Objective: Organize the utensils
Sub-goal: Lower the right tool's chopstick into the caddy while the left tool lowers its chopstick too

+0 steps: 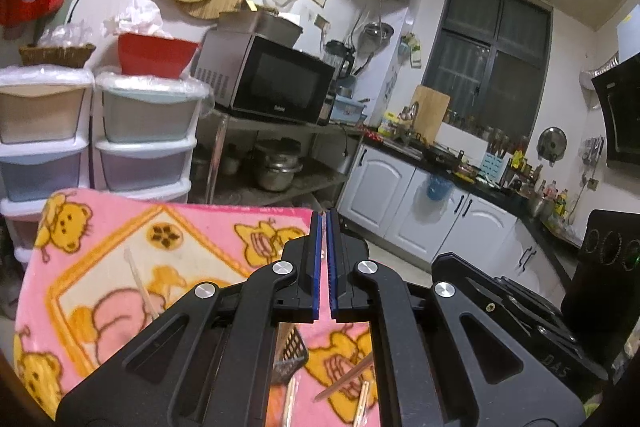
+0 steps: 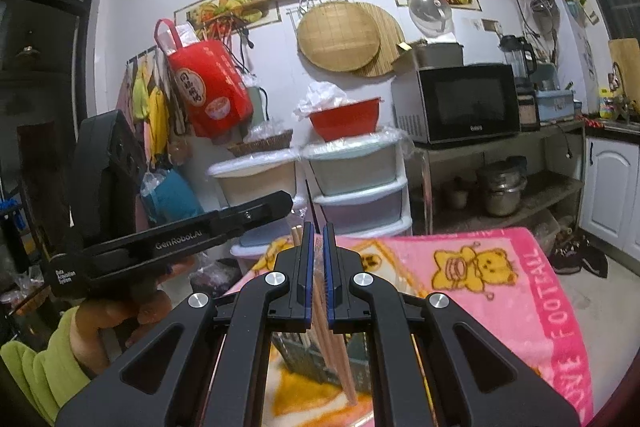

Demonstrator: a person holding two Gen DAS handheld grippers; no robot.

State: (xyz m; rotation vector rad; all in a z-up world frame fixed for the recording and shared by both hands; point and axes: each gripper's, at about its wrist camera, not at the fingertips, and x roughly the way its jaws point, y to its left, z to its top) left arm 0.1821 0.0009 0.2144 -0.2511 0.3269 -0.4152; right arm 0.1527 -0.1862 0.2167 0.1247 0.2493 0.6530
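Pink bear-print blanket (image 1: 120, 227) lies below my left gripper (image 1: 324, 223), whose blue-padded jaws are pressed together on nothing; loose chopsticks (image 1: 140, 287) and a dark mesh basket (image 1: 290, 355) rest on it. Right wrist view: my right gripper (image 2: 316, 239) clamps a chopstick bundle (image 2: 334, 351) above the basket (image 2: 304, 355).

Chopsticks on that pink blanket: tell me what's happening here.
A person holds a gripper in each hand over a pink bear-print blanket. The right tool is shut on a bunch of wooden chopsticks above a dark mesh utensil basket. The left tool is shut and holds nothing. Several loose chopsticks lie on the blanket, not yet collected.
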